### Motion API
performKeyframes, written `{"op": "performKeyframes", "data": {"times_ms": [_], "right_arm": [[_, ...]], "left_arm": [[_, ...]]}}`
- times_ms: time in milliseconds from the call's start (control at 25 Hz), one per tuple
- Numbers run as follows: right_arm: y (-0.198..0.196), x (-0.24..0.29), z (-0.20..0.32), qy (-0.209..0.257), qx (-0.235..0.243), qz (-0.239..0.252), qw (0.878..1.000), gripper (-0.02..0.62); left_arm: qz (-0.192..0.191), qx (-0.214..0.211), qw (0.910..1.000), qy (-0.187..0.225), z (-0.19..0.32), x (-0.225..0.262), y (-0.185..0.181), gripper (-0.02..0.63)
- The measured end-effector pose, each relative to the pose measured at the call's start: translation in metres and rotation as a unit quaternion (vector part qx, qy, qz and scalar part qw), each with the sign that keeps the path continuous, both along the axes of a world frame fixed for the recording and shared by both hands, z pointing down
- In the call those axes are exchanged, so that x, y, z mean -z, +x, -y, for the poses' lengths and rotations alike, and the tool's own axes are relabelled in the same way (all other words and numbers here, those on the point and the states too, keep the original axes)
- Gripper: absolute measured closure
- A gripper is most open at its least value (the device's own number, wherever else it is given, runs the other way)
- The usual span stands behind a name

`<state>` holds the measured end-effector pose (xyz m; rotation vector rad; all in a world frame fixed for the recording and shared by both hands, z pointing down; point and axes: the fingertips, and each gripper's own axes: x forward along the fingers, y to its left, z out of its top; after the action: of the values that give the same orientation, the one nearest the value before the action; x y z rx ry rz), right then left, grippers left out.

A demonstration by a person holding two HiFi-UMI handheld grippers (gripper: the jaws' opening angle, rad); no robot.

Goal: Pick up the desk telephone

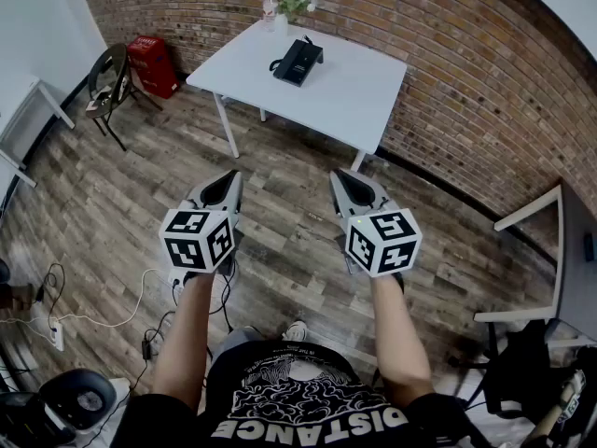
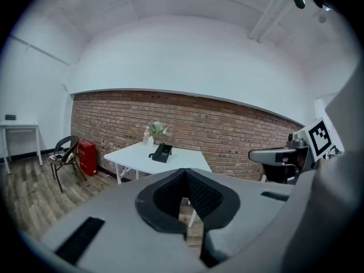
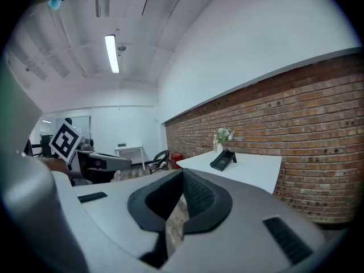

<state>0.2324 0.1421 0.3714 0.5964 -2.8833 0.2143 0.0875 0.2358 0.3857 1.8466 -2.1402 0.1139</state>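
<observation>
Nearest the camera, the person's bare forearms reach out over the plank wood floor point(image 1: 289, 222). Each hand holds grey plastic tongs with a black-and-white marker cube at the rear. The left tongs point(image 1: 229, 177) have their jaws pressed together with nothing between them, and the same goes for the right tongs point(image 1: 340, 177). Both are closed and empty, held side by side, level with each other and pointing toward 12 o'clock.

Farther on, well apart from both tongs, stands a white square tabletop point(image 1: 364, 96) on thin white legs. The black desk telephone point(image 1: 297, 62) lies on it, toward the far side. In the head view it sits at about 12 o'clock from the gap between the tongs, roughly 1 o'clock from the left pair and 11 o'clock from the right pair. Neither pair touches it.

Just beyond the telephone, at its 11 o'clock, stand a small vase of pale flowers point(image 1: 293, 0) and a clear bottle point(image 1: 270, 9). A red brick wall point(image 1: 448, 54) runs behind the tabletop.
</observation>
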Motion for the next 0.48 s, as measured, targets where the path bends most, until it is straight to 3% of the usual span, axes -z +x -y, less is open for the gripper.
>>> {"op": "performKeyframes", "data": {"times_ms": [480], "right_arm": [[-0.009,-0.007,0.018,-0.003,0.004,0.006,1.0,0.594]], "left_arm": [[-0.013,-0.002,0.9999,0.008,0.024,-0.005,-0.005,0.599]]}}
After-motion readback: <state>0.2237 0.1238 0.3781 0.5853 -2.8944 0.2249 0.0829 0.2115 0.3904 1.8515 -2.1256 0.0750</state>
